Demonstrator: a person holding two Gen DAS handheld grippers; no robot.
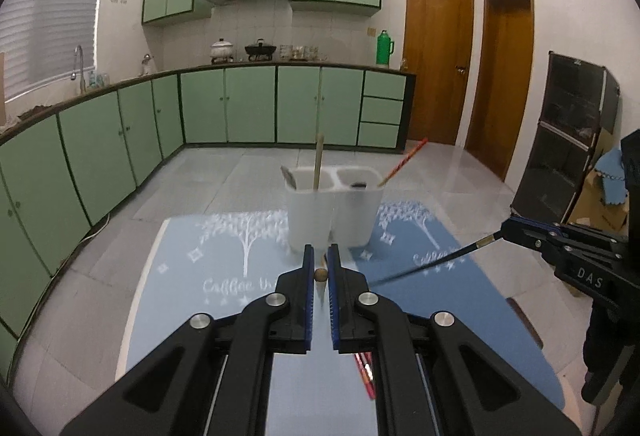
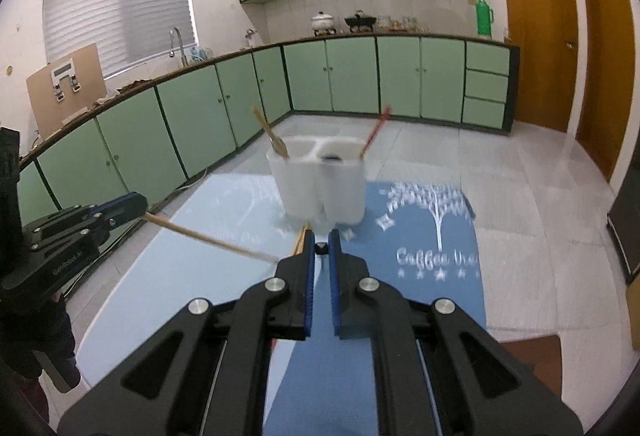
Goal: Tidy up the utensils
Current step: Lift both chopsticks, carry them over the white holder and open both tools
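Left claw: the left claw is closed on a wooden chopstick, whose round end shows between the blue pads in its own view; in the right wrist view the stick juts out from the claw across the pale side of the surface.
Right claw: the right claw grips a black chopstick, its dark end pinched between the pads; in the left wrist view the thin stick slants from the claw down over the blue mat.
Holder: a white two-compartment utensil holder stands upright toward the far edge of the surface, on a blue mat printed with white trees.
Left compartment: a wooden-handled utensil stands in it, beside a metal spoon end at the rim.
Right compartment: a red chopstick leans out over the far right corner of the holder; a small dark item lies just inside, too small to identify.
Near edge: red chopsticks lie on the surface under the left claw, mostly hidden by it.
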